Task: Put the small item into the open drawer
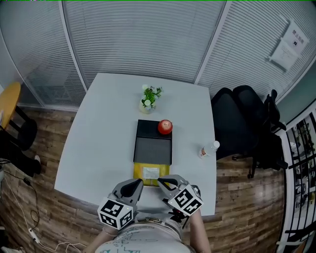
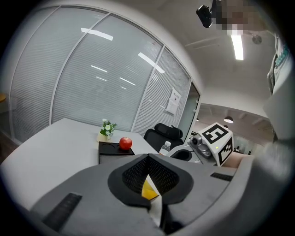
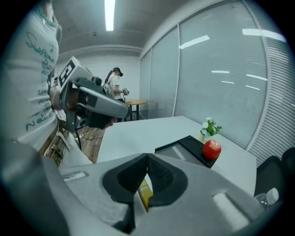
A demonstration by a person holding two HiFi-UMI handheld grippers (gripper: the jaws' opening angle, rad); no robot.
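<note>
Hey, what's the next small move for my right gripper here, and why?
Probably ease the right gripper back from the yellow drawer. Its fingers are closed with nothing clearly between them, and a white item already lies in the open drawer, so little seems left to place.

From my end I see a white surface (image 1: 94,148) set in a corner of glass partitions (image 1: 138,34), all covered by closed horizontal blinds. The floor (image 1: 44,212) is dark wood planking. A black office chair (image 1: 242,123) sits just beside the surface's right edge, and a round yellow-topped table (image 1: 9,101) stands at the far left. A dark metal rack (image 1: 302,163) lines the right side. Two paper sheets (image 1: 289,42) hang on the right partition. A long ceiling light (image 3: 109,14) glows overhead.
</note>
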